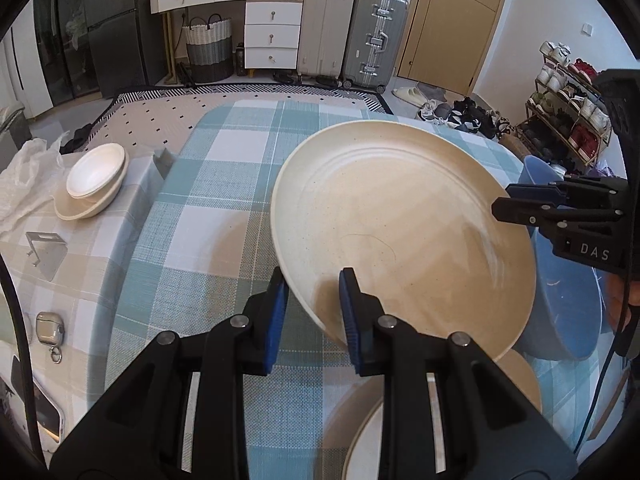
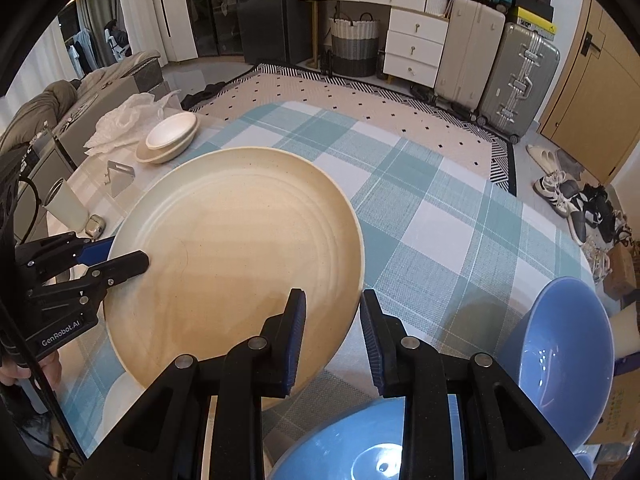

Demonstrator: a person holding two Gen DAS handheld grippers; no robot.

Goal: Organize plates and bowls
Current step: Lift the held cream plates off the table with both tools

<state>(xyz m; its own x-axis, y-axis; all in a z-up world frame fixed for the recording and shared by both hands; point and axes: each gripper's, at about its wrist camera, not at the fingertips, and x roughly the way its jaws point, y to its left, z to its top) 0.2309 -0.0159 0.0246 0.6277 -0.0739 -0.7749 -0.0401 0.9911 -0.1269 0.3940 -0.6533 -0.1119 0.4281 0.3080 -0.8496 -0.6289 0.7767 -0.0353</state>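
Both tools on one cream plate [image 1: 400, 216], raised and tilted over the checked counter [image 1: 208, 184].

- Your left tool [image 1: 314, 312] straddles the plate's near rim, one pad under, one pad on the upper face. The gap looks wider than the rim, so you may be pinching only lightly; I cannot tell whether the pads bear fully.
- Your right tool [image 2: 332, 336] takes the opposite rim the same way: left pad over the plate face, right pad outside the edge. Jaws parted around the rim; contact is not clear.
- A second cream plate [image 1: 516, 384] lies on the counter directly under the lifted one.
- Two blue bowls sit near your right side: one [image 2: 568, 360] tipped on edge, one [image 2: 360, 452] below the tool.
- A stack of cream bowls [image 1: 92, 184] waits at the far left corner, well apart.

Risks, as I judge them:
- Smooth glazed rim with a shallow bite, so the tilted plate could slide out and strike the plate beneath.
- If your hands pull unevenly, the plate twists out of one tool.
- Swinging right would clip the tipped blue bowl.
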